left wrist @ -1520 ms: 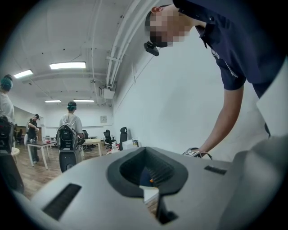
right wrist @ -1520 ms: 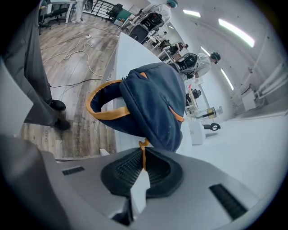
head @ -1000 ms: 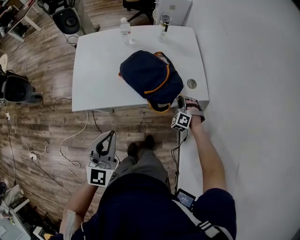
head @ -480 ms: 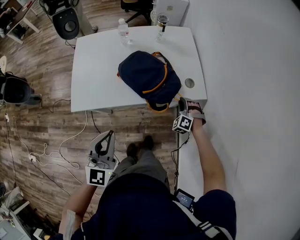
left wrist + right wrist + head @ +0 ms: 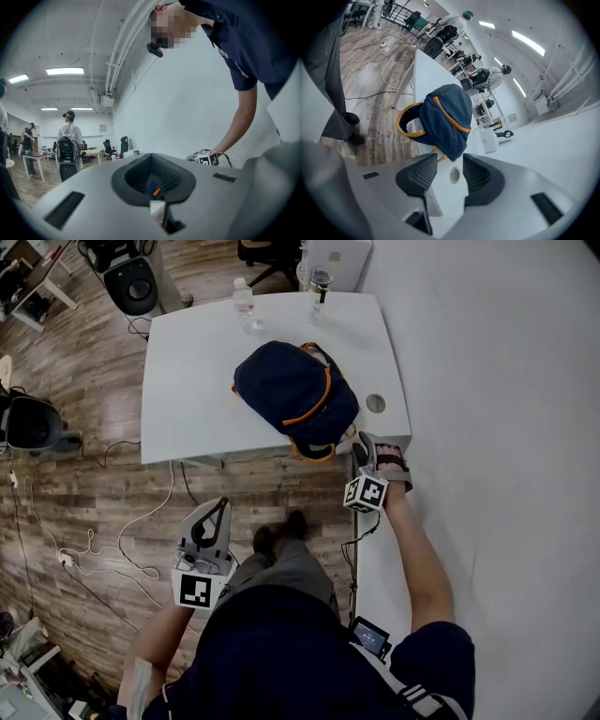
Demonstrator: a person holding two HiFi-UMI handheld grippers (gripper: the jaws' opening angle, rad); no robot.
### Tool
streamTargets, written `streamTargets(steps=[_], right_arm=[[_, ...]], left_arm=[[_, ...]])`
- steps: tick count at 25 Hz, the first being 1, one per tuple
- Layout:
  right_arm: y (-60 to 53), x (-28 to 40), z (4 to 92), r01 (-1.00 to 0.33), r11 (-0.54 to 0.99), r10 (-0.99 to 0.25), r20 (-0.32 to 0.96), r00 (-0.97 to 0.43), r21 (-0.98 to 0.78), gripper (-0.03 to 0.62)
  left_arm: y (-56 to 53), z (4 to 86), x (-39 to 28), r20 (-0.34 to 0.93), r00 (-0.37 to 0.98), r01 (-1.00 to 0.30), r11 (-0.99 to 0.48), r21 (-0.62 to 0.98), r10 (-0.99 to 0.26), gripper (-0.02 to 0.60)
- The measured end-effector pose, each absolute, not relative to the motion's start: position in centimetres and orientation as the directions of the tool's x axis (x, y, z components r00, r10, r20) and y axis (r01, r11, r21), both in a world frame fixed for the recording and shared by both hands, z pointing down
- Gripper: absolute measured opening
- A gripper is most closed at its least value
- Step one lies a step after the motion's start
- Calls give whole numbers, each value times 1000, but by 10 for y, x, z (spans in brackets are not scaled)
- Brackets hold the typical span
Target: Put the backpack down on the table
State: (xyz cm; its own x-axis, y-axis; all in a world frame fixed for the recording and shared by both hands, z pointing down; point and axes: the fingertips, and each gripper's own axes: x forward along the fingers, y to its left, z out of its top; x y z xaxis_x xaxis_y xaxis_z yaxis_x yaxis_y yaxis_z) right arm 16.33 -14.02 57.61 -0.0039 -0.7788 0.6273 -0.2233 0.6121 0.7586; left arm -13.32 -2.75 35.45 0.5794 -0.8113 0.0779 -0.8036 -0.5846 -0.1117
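Right hand-held gripper is what changed. Its jaws have just been opening and now stand apart with nothing pinched between them. All you see in the gap is bare desk and the round grommet hole. From the head view it has also eased back a bit from the bag, while the bag itself hasn't budged.

The navy backpack with orange trim lies flat on the desk, at about 11 o'clock from that gripper. Its orange-edged strap loop hangs over the near edge, just beside the fingertips but not touching as far as I can tell. In the right gripper view the backpack fills the space just ahead of the jaws, with the loop drooping past the desk edge.

The left hand-held gripper is well away from the desk, over the wood floor at roughly 7 o'clock from the bag. Its jaws are closed together and empty.

At the 12 o'clock end of the desk there's a water bottle and another clear vessel that I can't identify. Loose cables trail across the floor.
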Motion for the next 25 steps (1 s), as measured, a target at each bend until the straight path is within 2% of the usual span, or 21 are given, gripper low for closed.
streamTargets(steps=[3, 9, 15, 25], right_arm=[[-137, 153, 557, -239, 603, -787, 616, -26, 761, 196], [-126, 133, 517, -273, 593, -797, 600, -68, 758, 199], [-112, 110, 475, -426, 580, -799, 587, -132, 694, 201], [-87, 63, 408, -678, 551, -809, 509, -292, 487, 194]], left_arm=[[-27, 354, -131, 78, 582, -801, -587, -114, -809, 3], [-30, 350, -129, 70, 588, -796, -592, -126, -806, 3], [-37, 344, -130, 52, 578, -806, -579, -122, -815, 3], [-50, 329, -139, -1, 556, -827, -553, -105, -831, 3]])
